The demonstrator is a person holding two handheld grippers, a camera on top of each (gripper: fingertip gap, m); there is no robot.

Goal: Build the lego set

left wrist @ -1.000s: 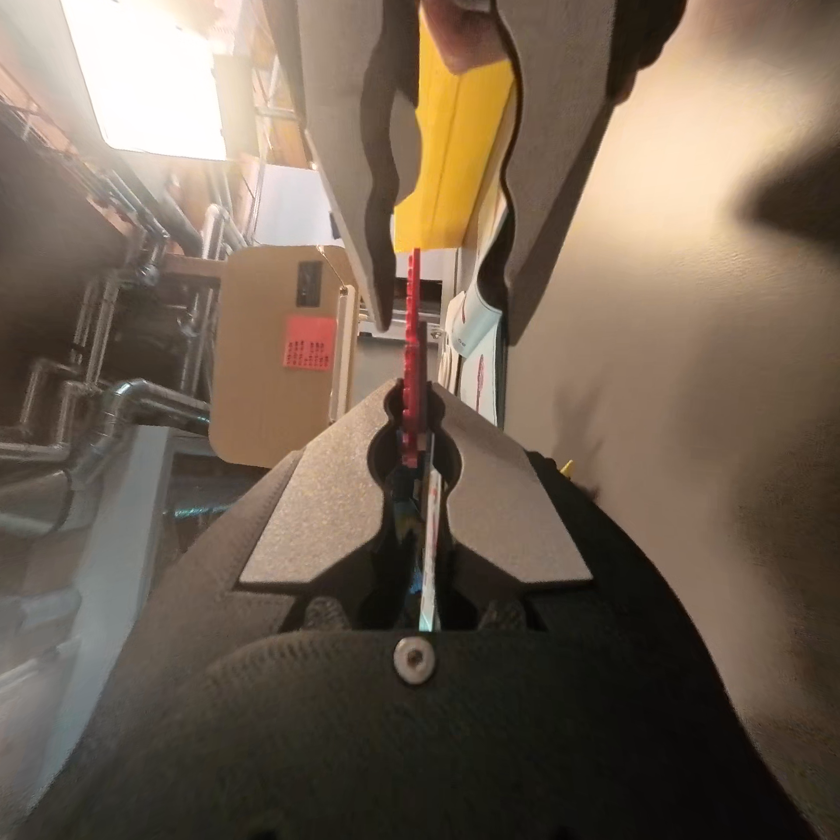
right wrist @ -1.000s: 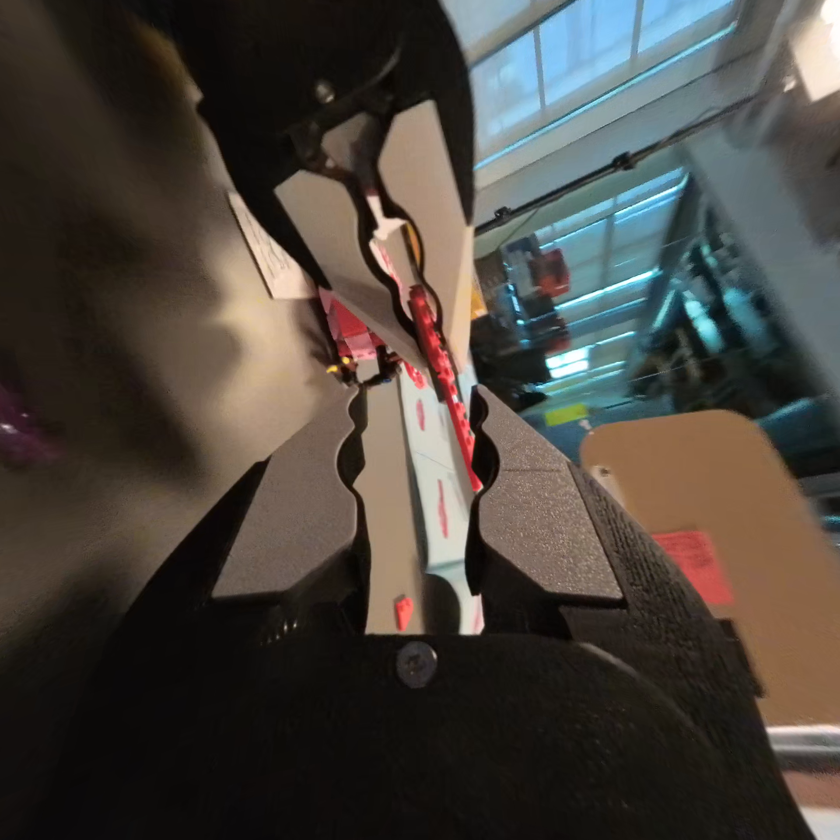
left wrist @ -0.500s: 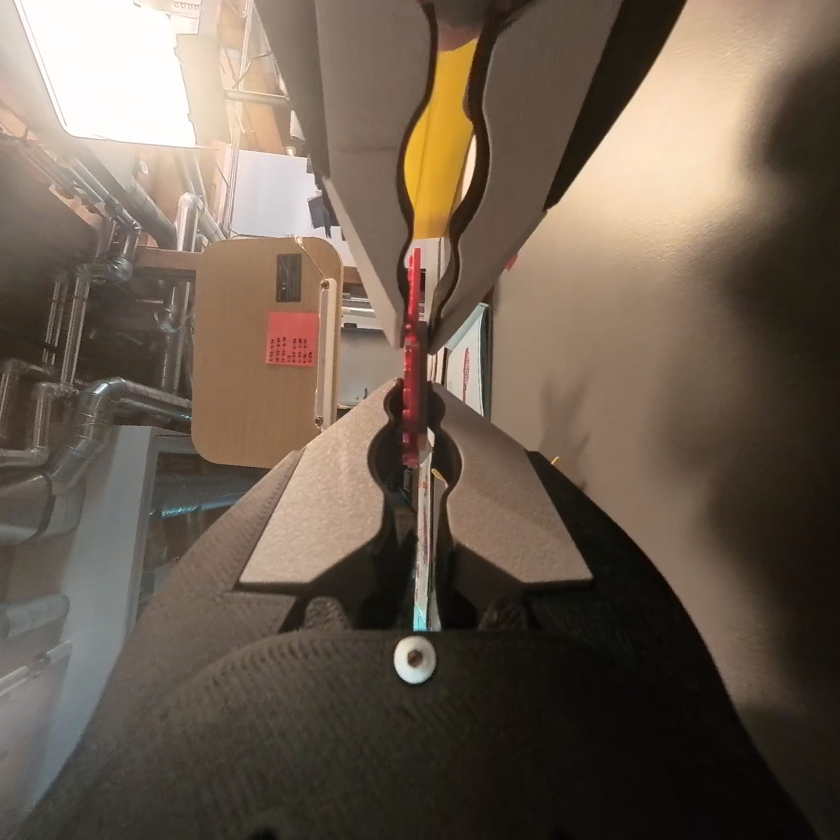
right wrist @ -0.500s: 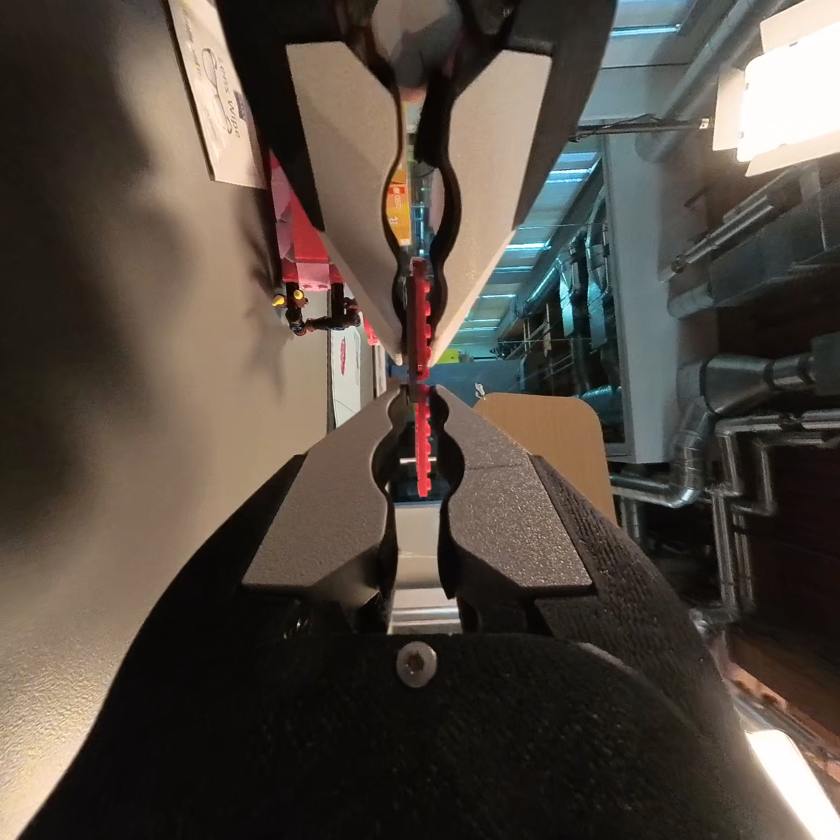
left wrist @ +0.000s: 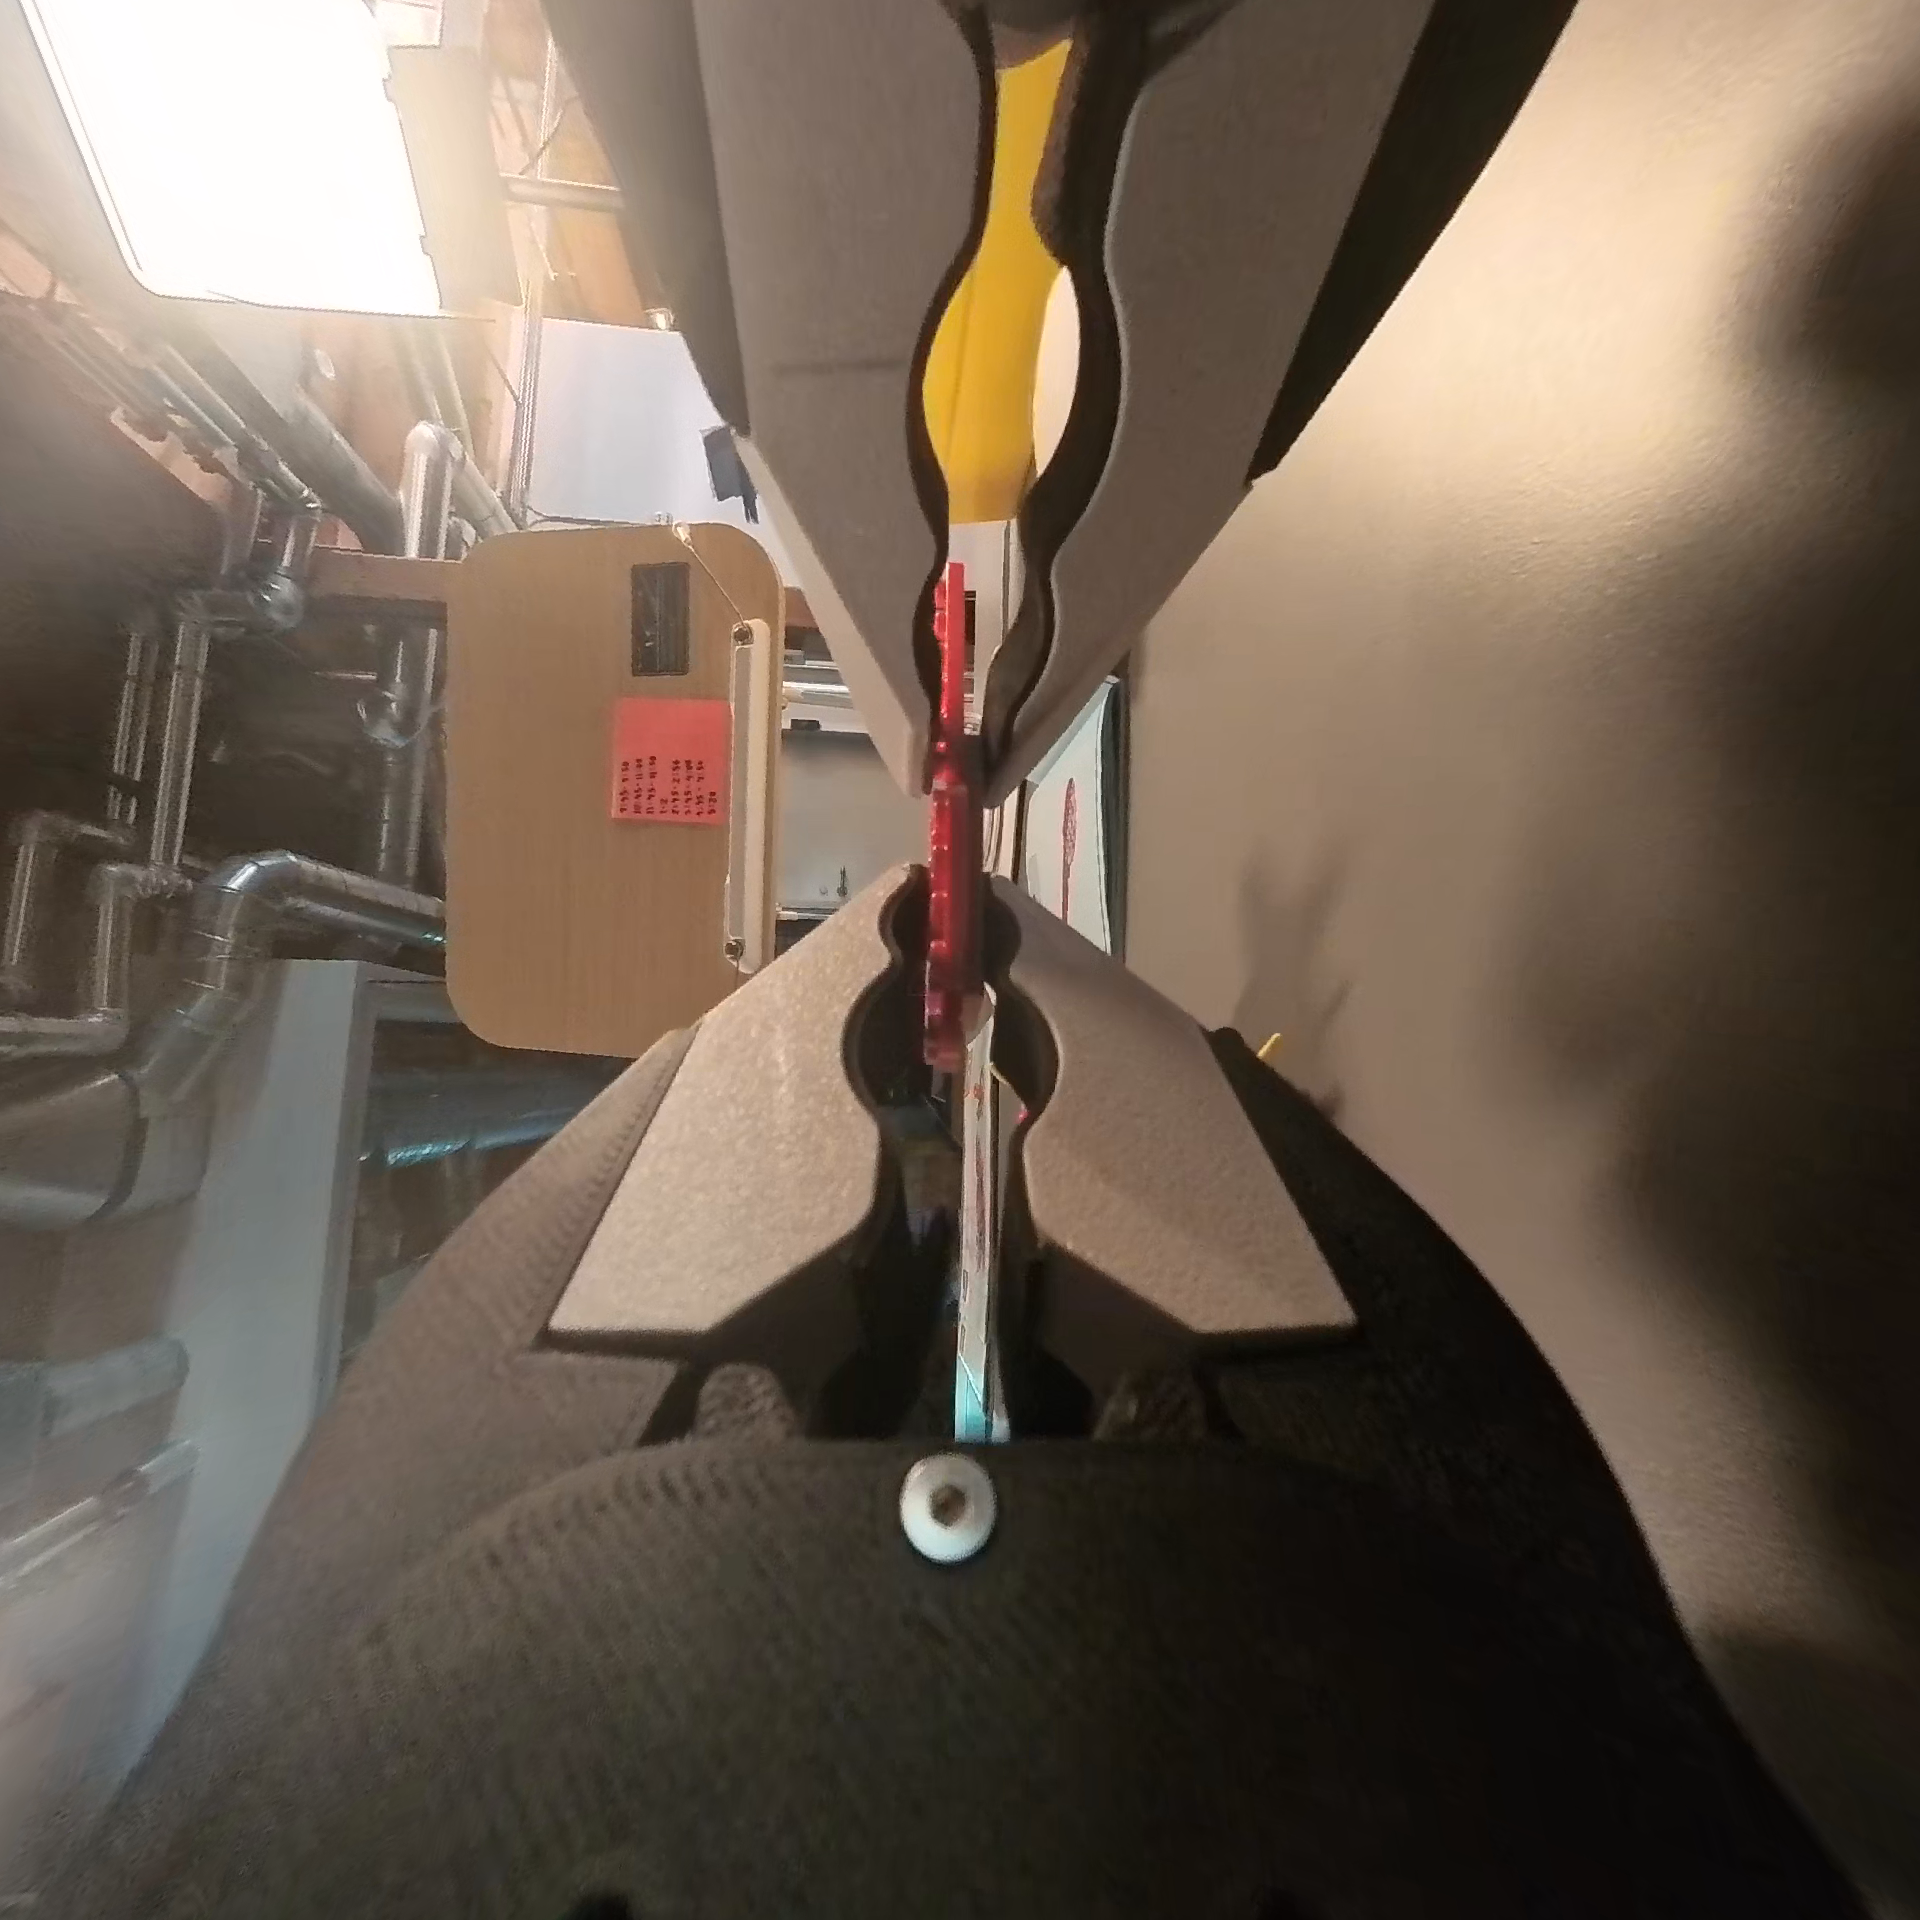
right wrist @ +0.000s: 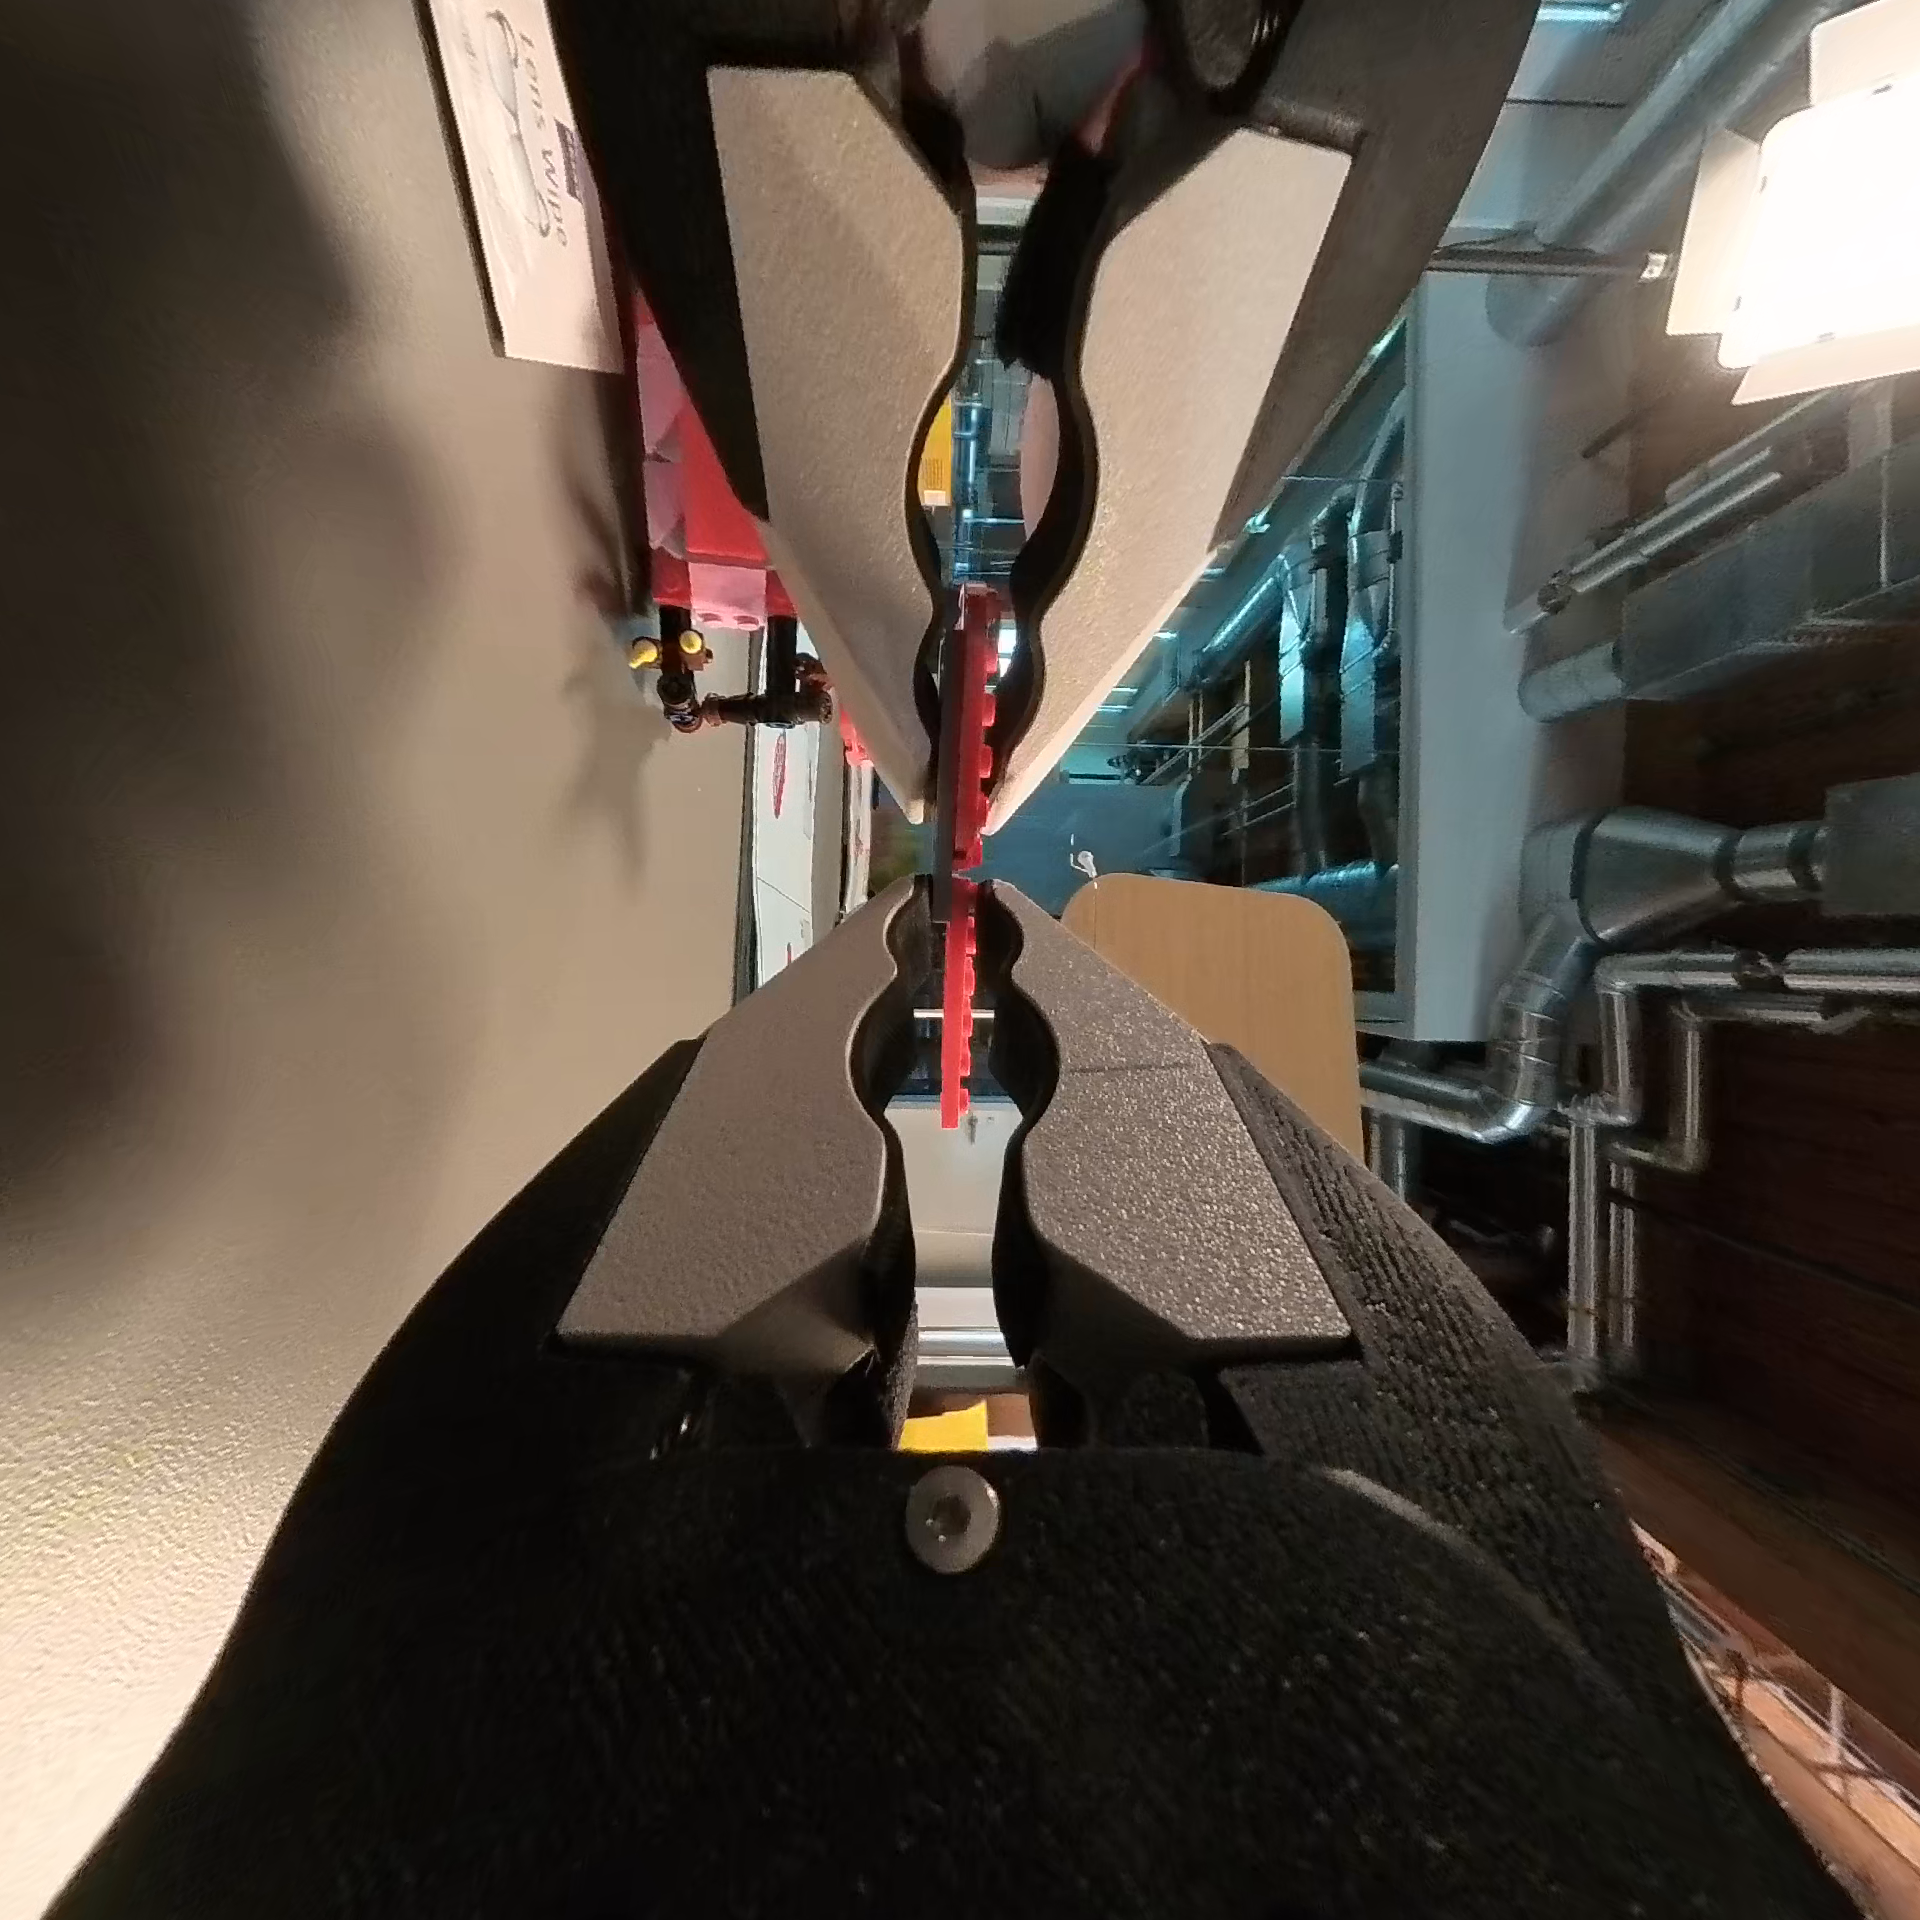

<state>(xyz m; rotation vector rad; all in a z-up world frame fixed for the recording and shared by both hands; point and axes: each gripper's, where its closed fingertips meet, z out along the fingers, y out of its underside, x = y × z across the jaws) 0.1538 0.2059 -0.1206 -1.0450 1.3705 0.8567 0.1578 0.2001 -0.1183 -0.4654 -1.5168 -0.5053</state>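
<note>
A thin red studded plate (left wrist: 951,831) is held edge-on between both grippers, above the beige table (left wrist: 1507,727). My left gripper (left wrist: 951,885) is shut on one end of it. My right gripper (left wrist: 951,774) comes from the opposite side, tips almost meeting the left's, and is shut on the other end. In the right wrist view the red plate (right wrist: 961,997) runs between my right gripper's (right wrist: 951,896) pads, studs facing right. A dark grey strip (right wrist: 940,800) lies flat against its left face and reaches into the left gripper (right wrist: 951,816).
On the table (right wrist: 312,727) lie red bricks (right wrist: 707,540), a small black and yellow piece (right wrist: 727,707), a white card (right wrist: 530,208) and a printed sheet (left wrist: 1070,831). A wooden panel with a red note (left wrist: 603,790) and metal pipes (left wrist: 260,904) stand beyond.
My right gripper stood open around the red plate a second ago and has closed on it. Both views have swung to line up end to end. The left grasp has not changed.
</note>
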